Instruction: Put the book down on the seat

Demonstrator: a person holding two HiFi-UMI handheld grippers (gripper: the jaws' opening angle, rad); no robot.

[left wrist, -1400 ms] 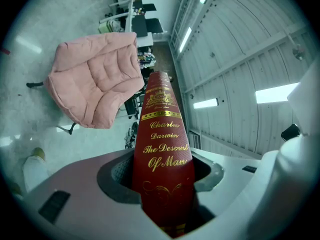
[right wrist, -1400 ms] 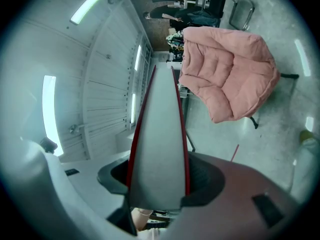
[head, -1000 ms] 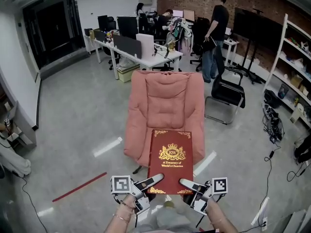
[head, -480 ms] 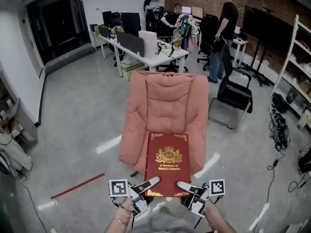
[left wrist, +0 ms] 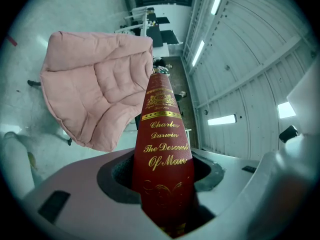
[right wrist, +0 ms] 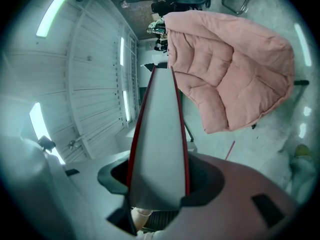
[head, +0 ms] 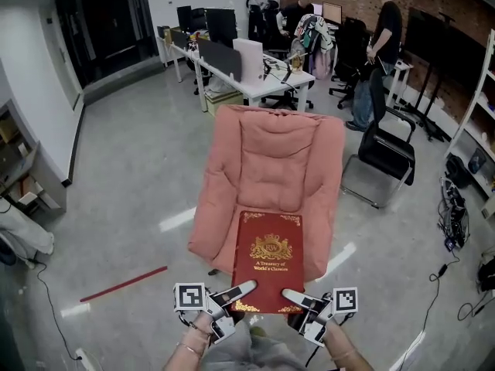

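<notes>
A large red book [head: 268,262] with gold print is held flat in the air, its far end over the front edge of a pink padded armchair's seat [head: 267,184]. My left gripper [head: 236,293] is shut on the book's near left corner, and my right gripper [head: 298,297] is shut on the near right corner. In the left gripper view the gold-lettered spine [left wrist: 162,149] runs out between the jaws toward the pink chair [left wrist: 95,84]. The right gripper view has the book's white page edge [right wrist: 159,149] between the jaws, with the chair [right wrist: 235,74] beyond.
A black chair [head: 380,157] stands right of the armchair. White desks [head: 247,83] with monitors stand behind, where three people [head: 377,45] are. Shelves [head: 476,130] and cables line the right side. A red tape strip [head: 124,284] lies on the grey floor at left.
The view has moved forward: the armchair sits closer and slightly more to the right. The book and both grippers keep the same hold and place in the view.
</notes>
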